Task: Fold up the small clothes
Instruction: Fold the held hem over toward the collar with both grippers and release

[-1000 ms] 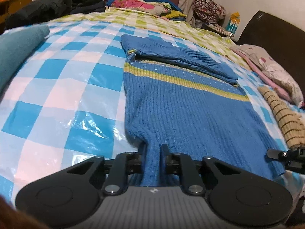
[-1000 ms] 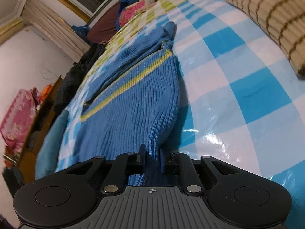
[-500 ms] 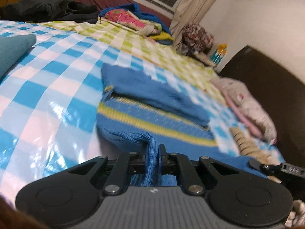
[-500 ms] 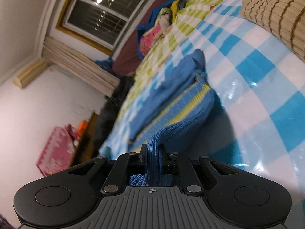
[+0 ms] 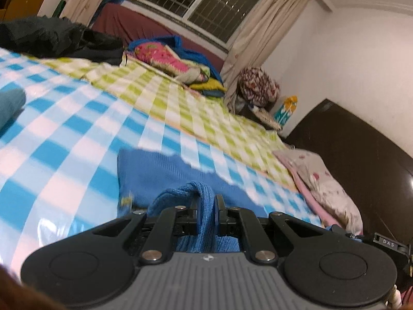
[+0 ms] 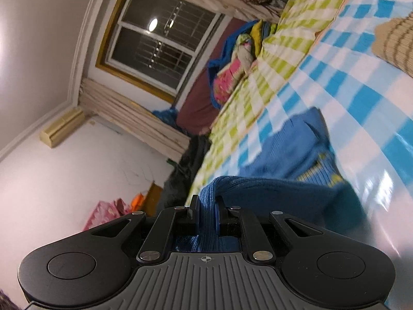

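The left gripper is clamped on a bunched fold of the blue knit sweater, the ribbed fabric pinched tight between its 2 fingers and lifted off the bed. The right gripper is clamped on another bunched part of the same sweater, with a thick roll of knit rising out of its jaws and curving over to the right. The rest of the sweater lies on the blue-and-white checked sheet, in the near middle of the bed, with a yellow-green stripe showing near its right-hand edge in the right wrist view. In the left wrist view, part of the right gripper's black body shows at the lower right edge.

Farther up the bed a green-and-white checked cover overlaps the blue sheet. At the bed's far edge lie a pink floral bundle with blue cloth around it and a heap of dark clothes. A teal cloth sits at the left edge of the bed. A tan striped knit lies toward the right edge, well apart from the sweater, and a pale pillow rests along the dark headboard. A barred window with cream curtains stands behind the bed. Both views are blurred.
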A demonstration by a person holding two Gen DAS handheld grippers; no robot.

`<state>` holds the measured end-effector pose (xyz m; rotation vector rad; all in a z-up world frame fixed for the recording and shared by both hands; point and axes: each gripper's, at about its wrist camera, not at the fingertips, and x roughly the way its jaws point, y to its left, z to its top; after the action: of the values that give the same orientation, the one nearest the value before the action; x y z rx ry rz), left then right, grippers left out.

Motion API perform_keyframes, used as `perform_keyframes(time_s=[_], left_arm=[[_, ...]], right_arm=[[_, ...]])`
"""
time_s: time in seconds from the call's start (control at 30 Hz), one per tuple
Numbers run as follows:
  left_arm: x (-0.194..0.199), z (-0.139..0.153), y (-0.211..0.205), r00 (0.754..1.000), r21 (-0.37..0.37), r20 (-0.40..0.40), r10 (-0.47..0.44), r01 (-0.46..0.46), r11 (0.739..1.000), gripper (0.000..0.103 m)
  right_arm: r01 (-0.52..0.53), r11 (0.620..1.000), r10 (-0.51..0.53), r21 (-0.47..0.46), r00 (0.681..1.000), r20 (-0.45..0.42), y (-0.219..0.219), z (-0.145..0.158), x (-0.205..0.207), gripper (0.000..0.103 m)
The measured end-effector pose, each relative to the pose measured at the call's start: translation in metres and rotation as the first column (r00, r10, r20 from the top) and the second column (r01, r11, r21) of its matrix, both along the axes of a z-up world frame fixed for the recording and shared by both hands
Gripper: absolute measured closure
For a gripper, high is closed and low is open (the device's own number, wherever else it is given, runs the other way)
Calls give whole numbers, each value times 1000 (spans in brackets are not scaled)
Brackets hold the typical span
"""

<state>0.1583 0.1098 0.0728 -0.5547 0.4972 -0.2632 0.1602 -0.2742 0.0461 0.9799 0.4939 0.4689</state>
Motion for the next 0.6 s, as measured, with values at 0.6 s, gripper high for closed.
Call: perform_keyframes(time_s=[0.6], left_arm=[[134,-53,16,986,25,-112,121,-119,993,88]], right_arm=[[128,992,-129,-15,982,-139,0,-41,156,92]])
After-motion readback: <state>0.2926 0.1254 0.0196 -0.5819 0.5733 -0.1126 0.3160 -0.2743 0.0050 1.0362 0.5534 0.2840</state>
